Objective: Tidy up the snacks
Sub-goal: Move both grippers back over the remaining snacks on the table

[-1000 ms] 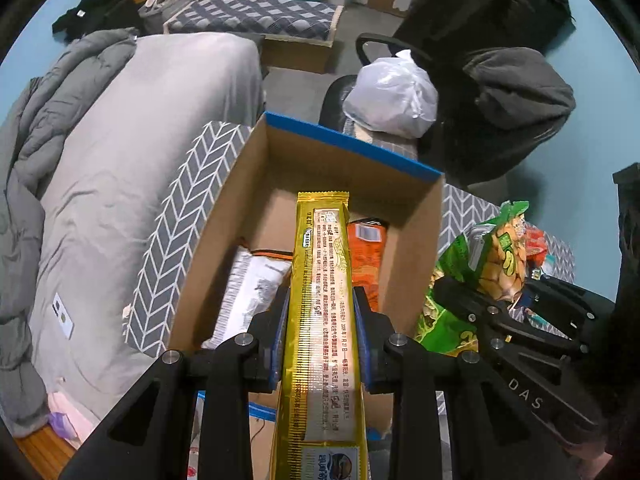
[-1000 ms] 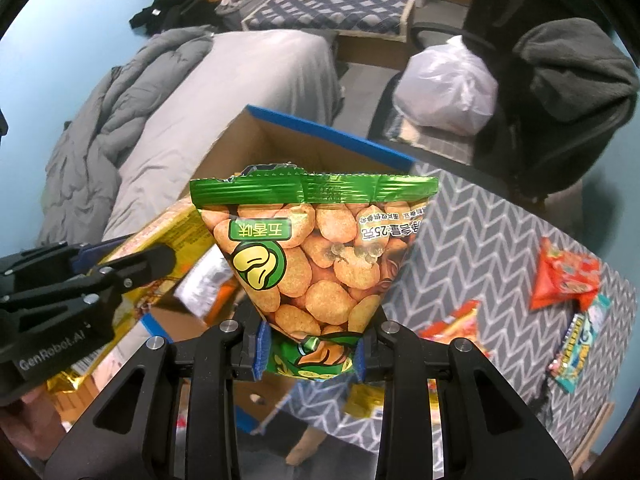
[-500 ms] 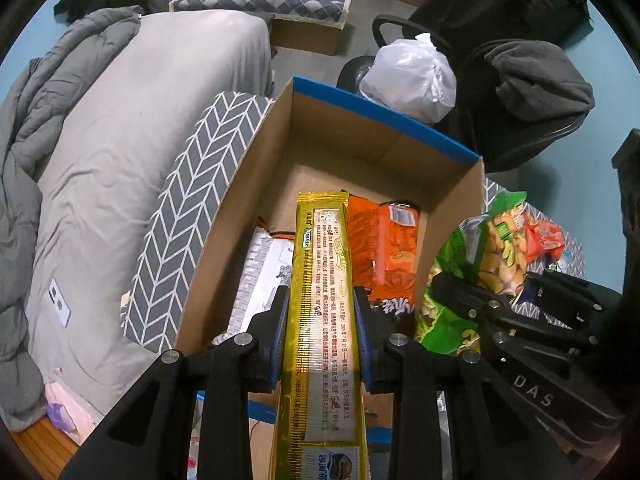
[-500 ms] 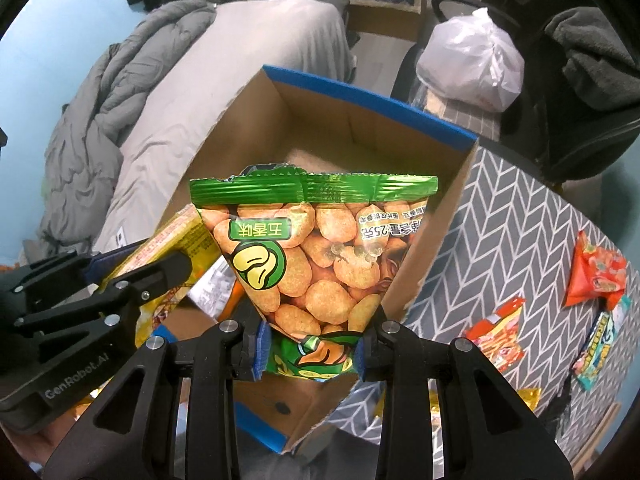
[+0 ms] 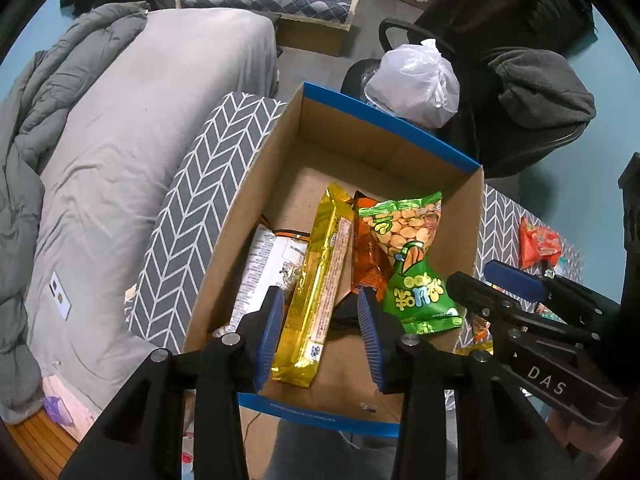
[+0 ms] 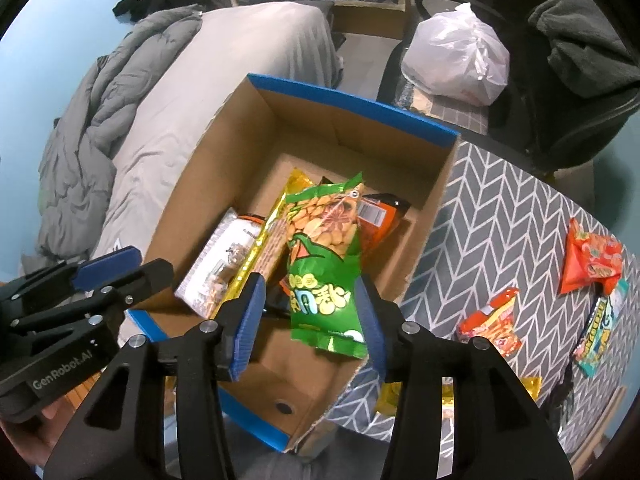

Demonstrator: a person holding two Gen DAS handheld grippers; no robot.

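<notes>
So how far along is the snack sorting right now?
Done: white packet and orange bag lie in the cardboard box. In hand: left tool and right tool are opening, dropping the gold pack and green peanut bag in. Left: red packets on the chevron tabletop.

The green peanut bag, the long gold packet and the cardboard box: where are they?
green peanut bag (image 6: 324, 248), right wrist view, on its front.
long gold packet (image 5: 320, 280), left wrist view, on its printed middle.
cardboard box (image 5: 384, 118), left wrist view, on its blue far rim.
</notes>
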